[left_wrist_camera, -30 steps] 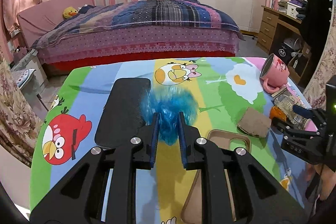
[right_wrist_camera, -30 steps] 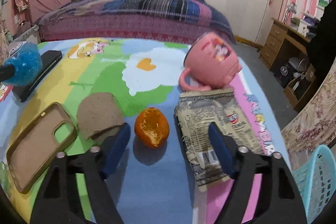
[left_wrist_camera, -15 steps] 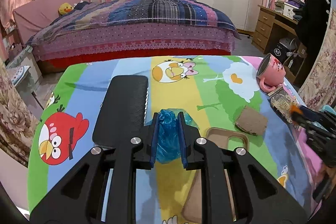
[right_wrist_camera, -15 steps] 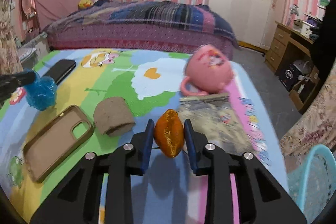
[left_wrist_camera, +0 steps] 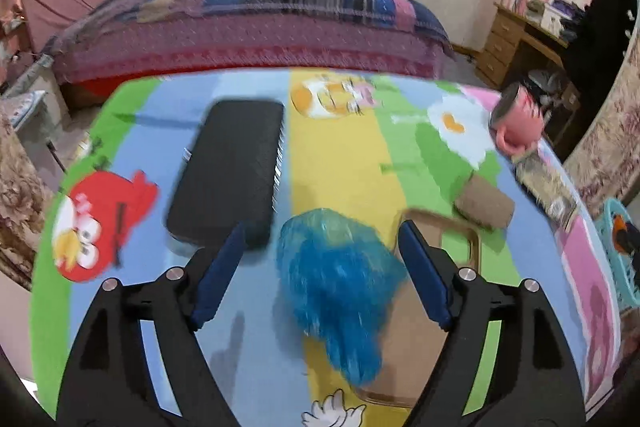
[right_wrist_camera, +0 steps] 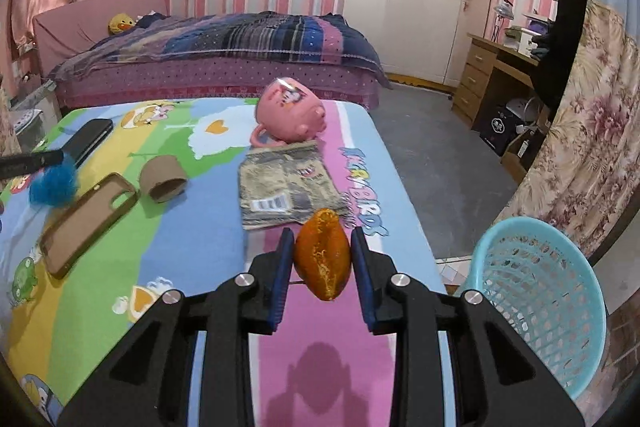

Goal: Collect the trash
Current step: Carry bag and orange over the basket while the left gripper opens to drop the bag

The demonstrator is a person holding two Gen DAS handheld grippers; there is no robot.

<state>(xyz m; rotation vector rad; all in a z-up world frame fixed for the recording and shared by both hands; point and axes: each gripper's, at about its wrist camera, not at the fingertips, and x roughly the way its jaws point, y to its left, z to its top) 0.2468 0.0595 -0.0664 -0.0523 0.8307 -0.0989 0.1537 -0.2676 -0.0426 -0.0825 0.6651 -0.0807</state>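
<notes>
My left gripper (left_wrist_camera: 320,267) is open, its fingers wide apart around a crumpled blue plastic wad (left_wrist_camera: 336,283), which is blurred and free of both fingers. The wad also shows in the right wrist view (right_wrist_camera: 54,185). My right gripper (right_wrist_camera: 322,261) is shut on an orange peel (right_wrist_camera: 322,259) and holds it above the table's right part. A light blue mesh basket (right_wrist_camera: 536,303) stands on the floor to the right of the table. A cardboard roll (right_wrist_camera: 162,179) and a flat snack wrapper (right_wrist_camera: 286,187) lie on the colourful tablecloth (right_wrist_camera: 192,251).
A black phone (left_wrist_camera: 228,171), a brown phone case (right_wrist_camera: 88,221) and a tipped pink mug (right_wrist_camera: 290,115) are on the table. A bed stands behind it, a wooden desk (right_wrist_camera: 496,83) at the right, a floral curtain beside the basket.
My left gripper has opened and let go of the blue wad. My right gripper closed on the orange peel, lifted it and moved right toward the basket.
</notes>
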